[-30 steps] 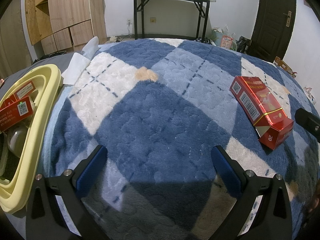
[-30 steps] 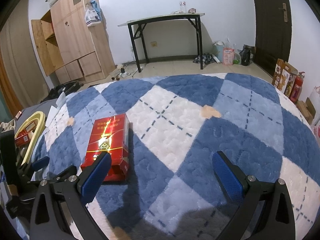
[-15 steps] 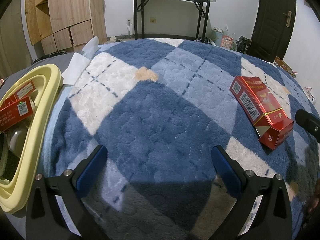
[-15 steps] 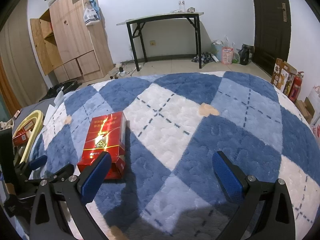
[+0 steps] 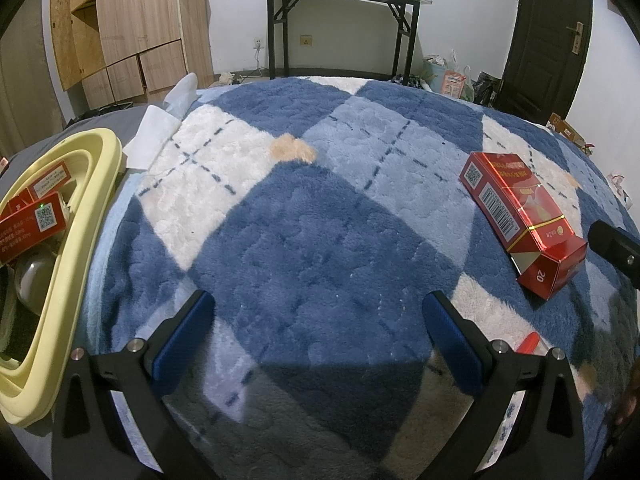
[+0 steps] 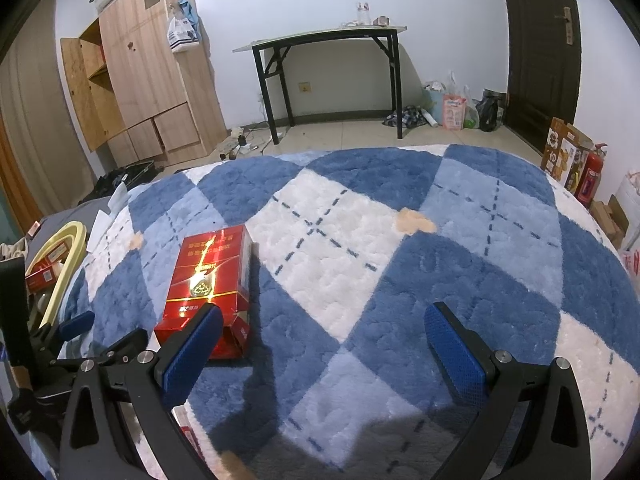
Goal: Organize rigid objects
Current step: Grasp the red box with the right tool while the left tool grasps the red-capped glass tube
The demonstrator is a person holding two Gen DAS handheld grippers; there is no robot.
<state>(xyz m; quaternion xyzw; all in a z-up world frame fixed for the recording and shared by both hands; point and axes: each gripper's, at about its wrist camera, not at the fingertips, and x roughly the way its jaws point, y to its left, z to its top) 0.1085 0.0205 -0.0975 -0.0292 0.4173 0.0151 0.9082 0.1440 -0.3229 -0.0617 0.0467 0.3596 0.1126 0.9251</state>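
A red carton (image 5: 520, 216) lies flat on the blue and white plaid blanket, its near end flap open. In the right wrist view the red carton (image 6: 210, 284) sits just beyond my right gripper's left fingertip. My right gripper (image 6: 322, 322) is open and holds nothing. My left gripper (image 5: 320, 312) is open over bare blanket, left of the carton. A pale yellow basket (image 5: 76, 208) at the blanket's left edge holds red boxes (image 5: 32, 220) and a rounded pale object.
The basket (image 6: 66, 256) and my left gripper also show at the left of the right wrist view. White paper (image 5: 150, 142) lies by the basket. A black-legged table (image 6: 332, 76), wooden wardrobe (image 6: 148, 72) and dark door (image 6: 540, 48) stand beyond the bed. Boxes and a fire extinguisher (image 6: 592, 174) line the right wall.
The right wrist view has shifted a little: the carton sits slightly lower and closer to the left fingertip. The left gripper has barely moved.
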